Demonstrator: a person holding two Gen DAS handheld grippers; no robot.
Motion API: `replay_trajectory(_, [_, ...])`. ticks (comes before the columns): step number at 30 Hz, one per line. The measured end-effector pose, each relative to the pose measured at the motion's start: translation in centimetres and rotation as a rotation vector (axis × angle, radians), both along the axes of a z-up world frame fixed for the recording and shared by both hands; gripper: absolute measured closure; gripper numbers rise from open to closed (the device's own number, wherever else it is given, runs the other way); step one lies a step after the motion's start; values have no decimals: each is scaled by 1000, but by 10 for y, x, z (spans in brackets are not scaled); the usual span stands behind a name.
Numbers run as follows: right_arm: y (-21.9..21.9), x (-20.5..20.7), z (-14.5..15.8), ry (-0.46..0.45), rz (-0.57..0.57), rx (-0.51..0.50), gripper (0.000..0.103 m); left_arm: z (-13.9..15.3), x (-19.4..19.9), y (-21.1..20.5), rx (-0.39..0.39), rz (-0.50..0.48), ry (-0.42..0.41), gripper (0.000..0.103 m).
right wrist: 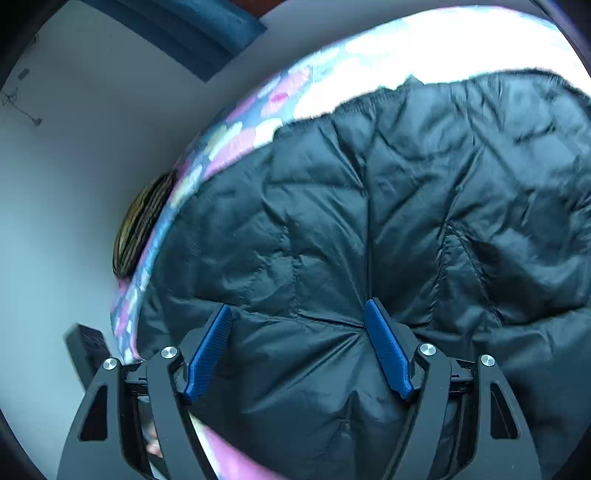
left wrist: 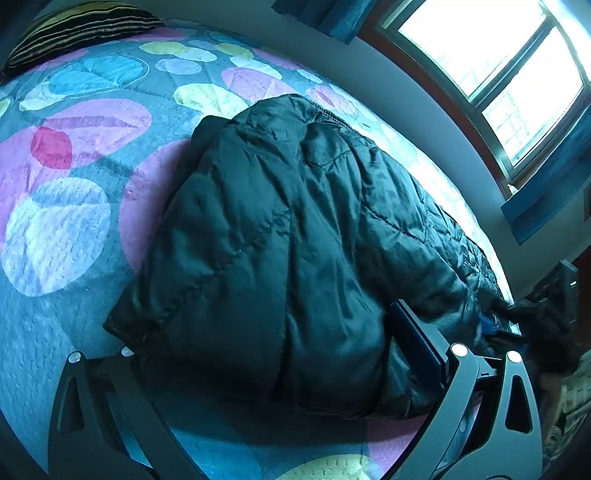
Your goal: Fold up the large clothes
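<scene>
A black quilted puffer jacket point(left wrist: 280, 236) lies bunched on the bed with the colourful spotted cover point(left wrist: 74, 206). My left gripper point(left wrist: 258, 332) is open wide, its jaws astride the jacket's near edge, the left finger partly hidden under the fabric. In the right wrist view the jacket point(right wrist: 369, 229) fills the frame. My right gripper point(right wrist: 299, 314) is open, its blue-padded fingers point(right wrist: 388, 347) pressed into the padded fabric with a bulge of jacket between them. The right gripper also shows at the far right of the left wrist view point(left wrist: 509, 325).
A striped pillow point(left wrist: 81, 29) lies at the head of the bed, also in the right wrist view point(right wrist: 140, 232). A window point(left wrist: 498, 74) with blue curtains is in the wall beside the bed. A dark box point(right wrist: 86, 347) stands by the wall.
</scene>
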State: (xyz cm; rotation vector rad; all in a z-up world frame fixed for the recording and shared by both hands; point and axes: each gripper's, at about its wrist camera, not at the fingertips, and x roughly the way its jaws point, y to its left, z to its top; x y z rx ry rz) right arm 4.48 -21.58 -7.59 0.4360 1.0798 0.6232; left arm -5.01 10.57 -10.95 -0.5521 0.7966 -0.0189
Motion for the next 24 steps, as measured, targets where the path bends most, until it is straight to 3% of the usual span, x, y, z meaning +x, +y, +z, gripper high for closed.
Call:
replay_trajectory(3, [-7,1,-1,12,-17,51,29,0,0,1,5,-6,1,2])
replay_trajectory(8, [-11,-25,19,-7,-26,24,29,-1,1,2,2,-11,4,2])
replay_trajectory(13, [-12,-32,-6,9,11,15,29,0,5,2,9,-30,12,2])
replay_trajectory(19, [-13,-35,-6,-6,26,11,29,7,-4,13,-32,-48,46,2])
replay_trajectory(24, [-13,-29,-8,-6,30,41,29,35,-34,21,61,-36,30,2])
